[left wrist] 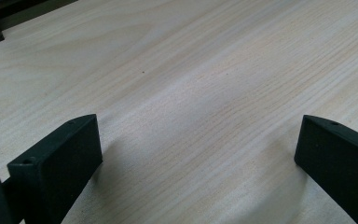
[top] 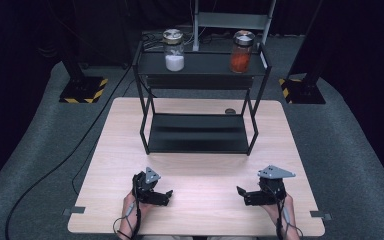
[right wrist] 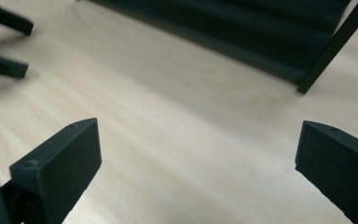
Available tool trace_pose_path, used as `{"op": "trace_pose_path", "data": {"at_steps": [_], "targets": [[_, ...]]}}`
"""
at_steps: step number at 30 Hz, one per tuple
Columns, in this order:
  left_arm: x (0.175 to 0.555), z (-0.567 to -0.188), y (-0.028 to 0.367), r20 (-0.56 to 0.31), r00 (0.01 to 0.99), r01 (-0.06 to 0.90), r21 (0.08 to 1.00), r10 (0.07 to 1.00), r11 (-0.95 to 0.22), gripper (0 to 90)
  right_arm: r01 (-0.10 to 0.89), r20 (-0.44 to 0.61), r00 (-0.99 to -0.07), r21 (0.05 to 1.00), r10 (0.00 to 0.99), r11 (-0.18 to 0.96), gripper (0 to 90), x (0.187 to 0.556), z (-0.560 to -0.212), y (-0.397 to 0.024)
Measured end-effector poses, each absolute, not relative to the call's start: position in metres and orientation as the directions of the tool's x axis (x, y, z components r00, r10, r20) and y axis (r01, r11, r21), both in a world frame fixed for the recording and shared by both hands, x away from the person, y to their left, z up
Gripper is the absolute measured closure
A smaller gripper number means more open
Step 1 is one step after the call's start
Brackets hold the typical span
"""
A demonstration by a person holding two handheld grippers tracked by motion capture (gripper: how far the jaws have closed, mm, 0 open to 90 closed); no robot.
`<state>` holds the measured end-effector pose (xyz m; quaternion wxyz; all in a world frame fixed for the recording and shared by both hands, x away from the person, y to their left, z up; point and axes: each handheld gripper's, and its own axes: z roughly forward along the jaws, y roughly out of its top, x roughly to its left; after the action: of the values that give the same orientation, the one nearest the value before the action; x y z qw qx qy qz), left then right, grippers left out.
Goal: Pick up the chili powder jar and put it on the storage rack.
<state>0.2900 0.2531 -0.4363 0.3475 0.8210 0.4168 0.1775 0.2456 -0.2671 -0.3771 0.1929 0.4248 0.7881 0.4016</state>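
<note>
At the far left of the high view a black cable (top: 55,165) ran across the grey carpet (top: 40,150), and a black post foot with yellow-and-black hazard stripes (top: 82,90) stood at upper left against a dark backdrop. The pale wooden bench (top: 200,210) filled the middle of the frame. At lower left the left tongs (top: 162,196) sat low over the bench, jaws spread wide with nothing between them; the left gripper view showed bare wood grain there. A black two-tier rack (top: 200,135) stood at the bench's far edge. On its top shelf, left of centre, was a jar of white powder (top: 174,50); right of centre, a jar of orange contents (top: 241,52). At lower right the right tongs (top: 245,195) were likewise spread wide and empty. A second striped post foot (top: 302,90) stood at upper right.
</note>
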Motion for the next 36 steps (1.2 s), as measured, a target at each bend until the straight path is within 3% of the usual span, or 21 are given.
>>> {"op": "trace_pose_path", "data": {"at_steps": [7,15,36], "targets": [[0.29,-0.436,0.253,0.003,0.591,0.56,0.718,0.807,-0.413,0.0,0.534,-0.004,-0.551,0.766,0.835,0.356,0.0,0.237,-0.413,-0.262],[0.29,-0.436,0.253,0.003,0.591,0.56,0.719,0.807,-0.413,0.0,0.565,0.038,-0.521,0.764,0.853,0.311,0.0,0.236,-0.433,-0.267],[0.29,-0.436,0.252,0.004,0.591,0.559,0.719,0.807,-0.413,0.0,0.577,0.049,-0.504,0.762,0.862,0.294,0.0,0.237,-0.437,-0.267]]}}
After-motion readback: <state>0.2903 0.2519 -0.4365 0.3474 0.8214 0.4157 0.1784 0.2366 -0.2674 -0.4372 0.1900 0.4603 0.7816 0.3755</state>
